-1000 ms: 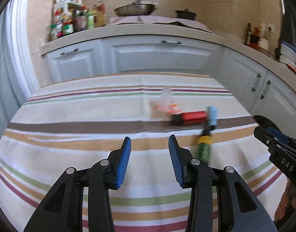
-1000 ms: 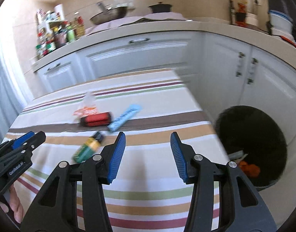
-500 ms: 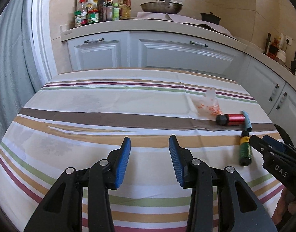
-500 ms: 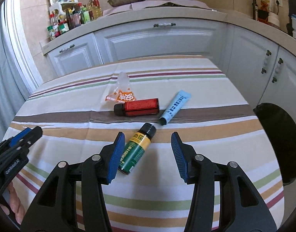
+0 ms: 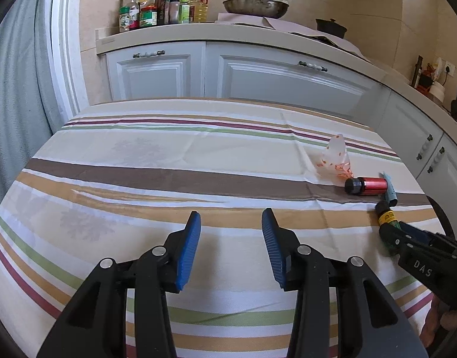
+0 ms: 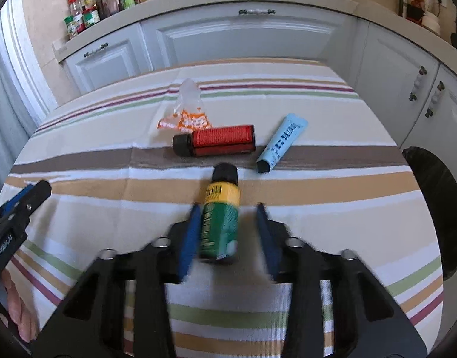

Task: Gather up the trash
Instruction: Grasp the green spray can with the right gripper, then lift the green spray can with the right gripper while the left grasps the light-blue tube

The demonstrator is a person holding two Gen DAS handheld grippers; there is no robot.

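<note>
A striped tablecloth (image 6: 88, 161) covered the table, the biggest thing in both views, with white kitchen cabinets (image 5: 276, 80) standing behind it and a counter carrying a cluster of condiment bottles (image 5: 162, 6) and a wok (image 5: 255, 4). At the table's right edge a black trash bin (image 6: 437, 208) sat lower down, only part of its dark rim showing.

The left gripper (image 5: 231, 244) hovered over a bare stretch of cloth with its blue pads well apart and nothing between them. The right gripper (image 6: 227, 232) was spread wide around the lower body of a green bottle (image 6: 221, 220), which lay on the cloth with its black cap pointing away from the camera. The left pad looked to be at or very near the bottle's side, while a clear gap remained on the right (the fingers were motion-blurred, so contact could not be told for certain).

Just beyond the green bottle's cap lay a red bottle (image 6: 219, 143) on its side across the brown stripe, its black cap to the left. Near its right end lay a light blue tube (image 6: 280, 143), angled with its dark cap towards the camera. Smallest was a crumpled clear wrapper (image 6: 188, 110) with orange print, just behind the red bottle.
</note>
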